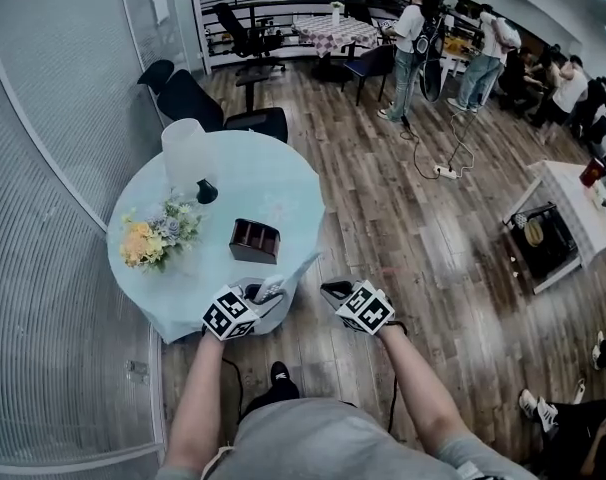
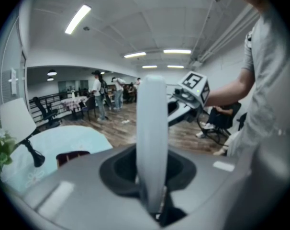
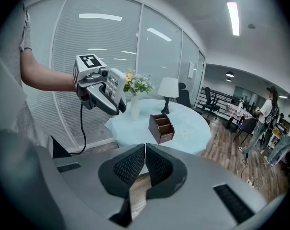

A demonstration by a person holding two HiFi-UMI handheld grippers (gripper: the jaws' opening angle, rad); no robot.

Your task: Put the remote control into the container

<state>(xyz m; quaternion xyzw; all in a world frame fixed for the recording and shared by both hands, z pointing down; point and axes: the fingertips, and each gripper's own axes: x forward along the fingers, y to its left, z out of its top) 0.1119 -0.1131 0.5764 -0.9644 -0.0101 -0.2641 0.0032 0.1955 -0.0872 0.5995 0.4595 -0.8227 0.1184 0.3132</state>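
A white remote control [image 1: 271, 287] is clamped in my left gripper [image 1: 257, 299], which is shut on it just over the round table's front edge. In the left gripper view the remote [image 2: 151, 128] stands edge-on between the jaws. The right gripper view shows its buttoned face [image 3: 115, 86] in that gripper. The container, a dark brown wooden organiser [image 1: 255, 240] with open compartments, stands on the table a little beyond the remote. It also shows in the right gripper view [image 3: 161, 127]. My right gripper [image 1: 334, 291] hangs beside the table to the right, jaws shut and empty [image 3: 145, 150].
The pale blue round table [image 1: 278, 183] also carries a vase of flowers [image 1: 159, 238] at left and a white-shaded lamp [image 1: 188, 156] at the back. A glass wall [image 1: 43, 168] curves along the left. Black chairs [image 1: 198, 103] stand behind the table. People stand far across the wood floor.
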